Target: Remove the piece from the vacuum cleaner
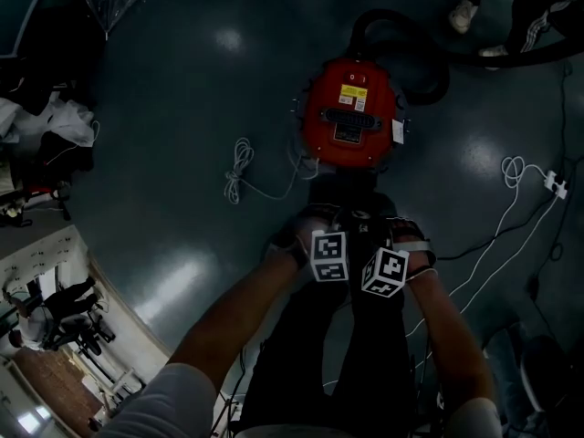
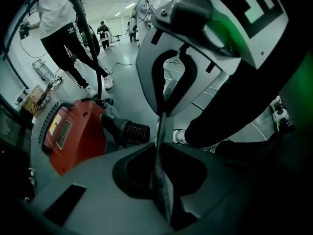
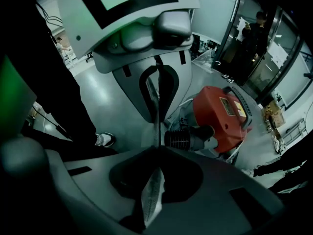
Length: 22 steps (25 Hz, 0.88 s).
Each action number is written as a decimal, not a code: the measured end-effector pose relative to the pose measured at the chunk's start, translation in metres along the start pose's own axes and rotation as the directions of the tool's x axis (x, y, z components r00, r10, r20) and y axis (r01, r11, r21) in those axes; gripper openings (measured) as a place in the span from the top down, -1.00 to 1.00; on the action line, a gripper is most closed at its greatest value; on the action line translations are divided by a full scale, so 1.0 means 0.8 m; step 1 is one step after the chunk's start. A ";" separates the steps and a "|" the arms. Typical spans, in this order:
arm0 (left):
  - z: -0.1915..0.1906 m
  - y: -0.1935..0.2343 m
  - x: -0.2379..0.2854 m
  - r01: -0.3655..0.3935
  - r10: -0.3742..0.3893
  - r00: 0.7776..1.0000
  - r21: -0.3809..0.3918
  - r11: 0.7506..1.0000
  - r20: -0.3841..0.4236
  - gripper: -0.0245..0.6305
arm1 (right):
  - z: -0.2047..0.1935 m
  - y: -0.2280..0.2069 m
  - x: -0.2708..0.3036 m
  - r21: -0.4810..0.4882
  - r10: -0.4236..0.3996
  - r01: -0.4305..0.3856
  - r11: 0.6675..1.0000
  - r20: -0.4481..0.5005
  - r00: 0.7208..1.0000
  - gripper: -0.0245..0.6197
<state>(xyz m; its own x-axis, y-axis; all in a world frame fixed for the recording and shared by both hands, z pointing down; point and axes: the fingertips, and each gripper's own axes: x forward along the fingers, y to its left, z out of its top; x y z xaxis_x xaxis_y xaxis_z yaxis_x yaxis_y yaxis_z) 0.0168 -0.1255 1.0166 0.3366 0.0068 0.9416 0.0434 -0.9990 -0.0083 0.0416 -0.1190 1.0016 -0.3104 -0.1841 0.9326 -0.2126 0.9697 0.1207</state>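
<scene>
1. A red vacuum cleaner (image 1: 349, 112) is seen from above on a dark, glossy floor (image 1: 182, 108), in the upper middle of the head view. A black hose (image 1: 429, 53) is looped off its far end.
2. Two bare forearms are stretched in from the lower edge and angled towards each other. The left forearm (image 1: 237, 318) and right forearm (image 1: 447, 336) are each capped by a pale short sleeve.
3. The left gripper (image 1: 321, 231) and right gripper (image 1: 376, 231) are held side by side, almost touching. They are just short of the vacuum cleaner's near end and are tipped steeply down. Their marker cubes are turned up towards the camera.
4. In the left gripper view, the jaws are drawn together into one thin blade. Nothing is seen between them. The other gripper is seen close opposite, nearly tip to tip.
5. In the right gripper view, the jaws are likewise brought together, and nothing is held.
6. A ribbed black cuff (image 2: 128, 131) is plugged into the vacuum cleaner's near end. It is seen just beyond the jaw tips in both gripper views and is not touched by either gripper.
7. A coiled white cable (image 1: 242, 176) is laid on the floor to the left of the vacuum cleaner.
8. The legs of a standing person (image 1: 511, 16) are seen at the top right.
</scene>
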 end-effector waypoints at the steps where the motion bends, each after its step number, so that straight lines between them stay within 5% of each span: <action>1: 0.004 -0.003 -0.014 0.000 0.000 1.000 0.001 1.000 0.003 0.82 | 0.006 0.001 -0.014 0.007 0.002 -0.002 1.000 0.003 1.000 0.79; 22: 0.126 -0.134 -0.494 0.017 -0.019 0.992 0.019 1.000 0.122 0.81 | 0.210 0.081 -0.491 0.092 0.022 -0.028 0.995 0.072 0.997 0.79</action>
<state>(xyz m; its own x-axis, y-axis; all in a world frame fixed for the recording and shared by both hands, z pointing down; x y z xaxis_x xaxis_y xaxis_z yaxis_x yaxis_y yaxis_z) -0.0257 -0.0165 0.6115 0.4477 0.0312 0.8937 0.0666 -0.9978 0.0015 -0.0058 -0.0109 0.5857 -0.3805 -0.1743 0.9082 -0.2878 0.9556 0.0628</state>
